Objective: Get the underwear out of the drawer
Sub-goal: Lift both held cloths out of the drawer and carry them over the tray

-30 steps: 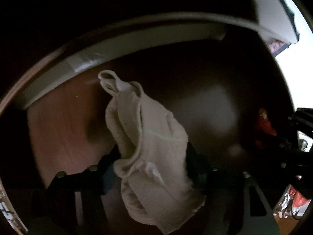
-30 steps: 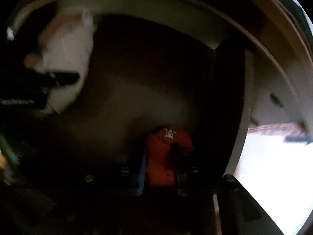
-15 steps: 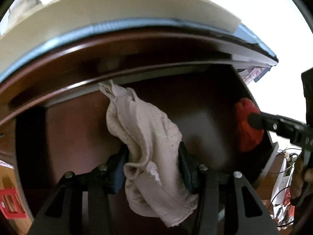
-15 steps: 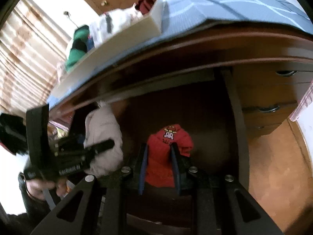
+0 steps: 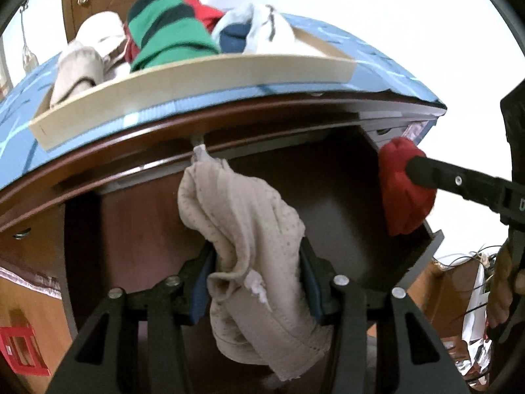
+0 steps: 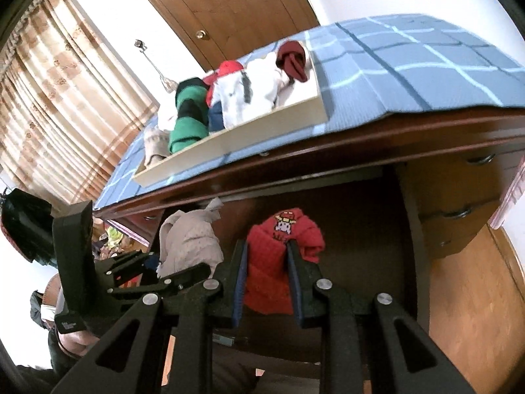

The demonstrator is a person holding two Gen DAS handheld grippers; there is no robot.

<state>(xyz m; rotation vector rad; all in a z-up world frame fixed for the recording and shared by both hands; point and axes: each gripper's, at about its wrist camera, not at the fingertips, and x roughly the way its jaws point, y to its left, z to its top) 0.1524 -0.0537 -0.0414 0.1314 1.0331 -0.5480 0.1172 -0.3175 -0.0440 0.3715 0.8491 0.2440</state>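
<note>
Right gripper (image 6: 267, 272), clamped on red underwear (image 6: 282, 262) with pixel motif; left gripper (image 6: 183, 262) beside it, holding beige underwear (image 6: 190, 243); open dark-wood drawer (image 6: 361, 229) behind; cream tray (image 6: 229, 138) of folded garments on blue checked cloth (image 6: 410, 65).

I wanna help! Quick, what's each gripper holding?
Left gripper: closed on the beige underwear.
Right gripper: closed on the red underwear.

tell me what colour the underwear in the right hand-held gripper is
Red underwear, with a small pixel-style printed graphic near its top; it shows best in the right wrist view.
</note>
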